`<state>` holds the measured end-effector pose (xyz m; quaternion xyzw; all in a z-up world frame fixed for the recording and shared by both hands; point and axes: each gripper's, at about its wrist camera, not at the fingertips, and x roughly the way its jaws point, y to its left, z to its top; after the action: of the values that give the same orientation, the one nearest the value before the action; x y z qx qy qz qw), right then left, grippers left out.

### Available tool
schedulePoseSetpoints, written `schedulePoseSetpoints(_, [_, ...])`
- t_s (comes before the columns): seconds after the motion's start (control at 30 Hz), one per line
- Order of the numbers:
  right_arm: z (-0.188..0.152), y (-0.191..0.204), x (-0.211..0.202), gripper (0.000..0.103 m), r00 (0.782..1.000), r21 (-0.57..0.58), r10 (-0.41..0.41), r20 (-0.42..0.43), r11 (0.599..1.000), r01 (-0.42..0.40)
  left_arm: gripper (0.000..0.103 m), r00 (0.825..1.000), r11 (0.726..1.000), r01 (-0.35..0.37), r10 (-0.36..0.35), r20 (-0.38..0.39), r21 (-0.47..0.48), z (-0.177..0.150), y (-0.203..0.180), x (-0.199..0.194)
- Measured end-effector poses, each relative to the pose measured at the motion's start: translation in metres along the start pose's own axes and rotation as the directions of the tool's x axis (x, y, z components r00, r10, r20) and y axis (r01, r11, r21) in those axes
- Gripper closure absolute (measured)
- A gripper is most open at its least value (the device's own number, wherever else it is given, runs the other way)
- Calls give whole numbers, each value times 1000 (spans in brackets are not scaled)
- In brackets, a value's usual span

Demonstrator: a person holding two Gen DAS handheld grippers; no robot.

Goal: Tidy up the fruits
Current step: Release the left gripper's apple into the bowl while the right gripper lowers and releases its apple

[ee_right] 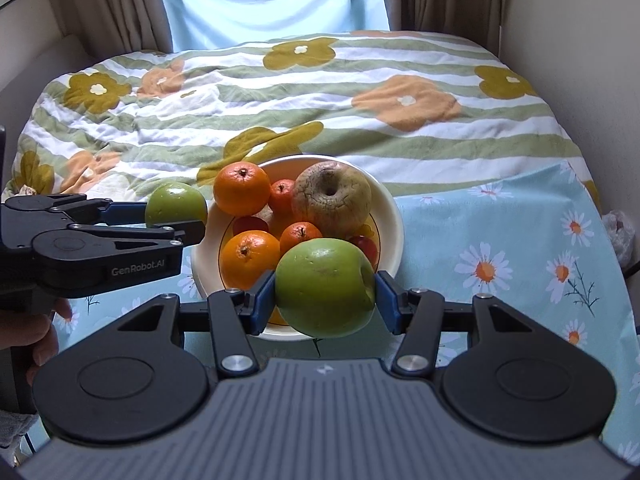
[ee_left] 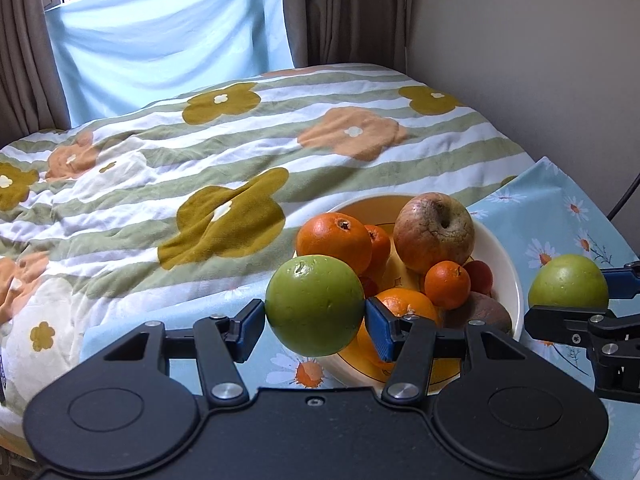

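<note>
A: Each gripper grasps one green apple (ee_left: 315,305) — the left gripper (ee_left: 315,322) at the bowl's (ee_right: 394,216) 9 o'clock, the right gripper (ee_right: 325,298) at 6.

B: I judge them firm, smooth, slippery — hold across the widest middle.

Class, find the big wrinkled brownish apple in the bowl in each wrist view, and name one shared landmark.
Left wrist: wrinkled apple right of centre, at the bowl's back.
Right wrist: wrinkled apple at centre, at the bowl's back.
Shared landmark: cream bowl.
</note>
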<state>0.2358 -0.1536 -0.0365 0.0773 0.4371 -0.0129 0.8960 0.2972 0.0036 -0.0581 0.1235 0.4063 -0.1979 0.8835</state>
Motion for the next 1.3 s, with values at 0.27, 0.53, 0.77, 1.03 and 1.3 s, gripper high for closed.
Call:
schedulePoseSetpoints(0.27, [-2,4,13,35,1000,29,-14,-15,999,14,44,1000,1000,25,-25,-15,6,0,7,19])
schedulePoseSetpoints(0.53, [0,6,18,35,1000,31,-19,-20,999,20,20,998,999,41,-42,50,9,6,9,6])
schedulePoseSetpoints(0.77, [1,9,22,35,1000,18,-20,-21,1000,20,16,996,1000,27,-25,86,-17,9,20,-15])
schedulePoseSetpoints(1.03, [2,25,27,35,999,-37,15,-52,999,-17,9,993,998,-19,26,113,-58,1,34,-41])
schedulePoseSetpoints(1.3, [-4,49,39,35,999,-143,4,-46,990,-10,3,992,992,-68,79,100,-104,-14,47,-56])
